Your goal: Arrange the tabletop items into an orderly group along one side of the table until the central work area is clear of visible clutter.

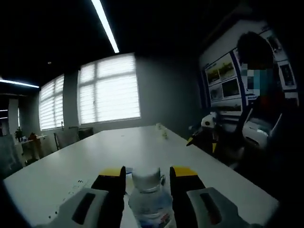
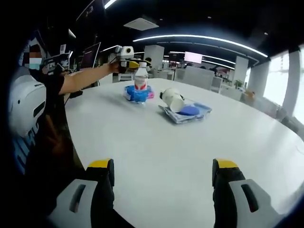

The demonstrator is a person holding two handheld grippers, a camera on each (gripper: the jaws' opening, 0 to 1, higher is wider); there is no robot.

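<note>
A clear water bottle (image 1: 146, 192) with a white cap stands between my left gripper's (image 1: 147, 176) yellow-tipped jaws, which press on its sides. In the right gripper view the same bottle (image 2: 141, 76), with a red label, is upright over a blue and pink packet (image 2: 137, 94), and the left gripper (image 2: 125, 59) holds it from the left. A white cup (image 2: 173, 99) lies on its side on a blue tray (image 2: 198, 111) just right of the bottle. My right gripper (image 2: 162, 175) is open over bare white table (image 2: 156, 142), well short of these items.
The person (image 2: 35, 102) stands at the table's left edge with an arm stretched over it. A small white object (image 1: 162, 130) sits at the far end of the table (image 1: 95, 152). The right gripper (image 1: 205, 127) shows beyond the table's right edge, by the person.
</note>
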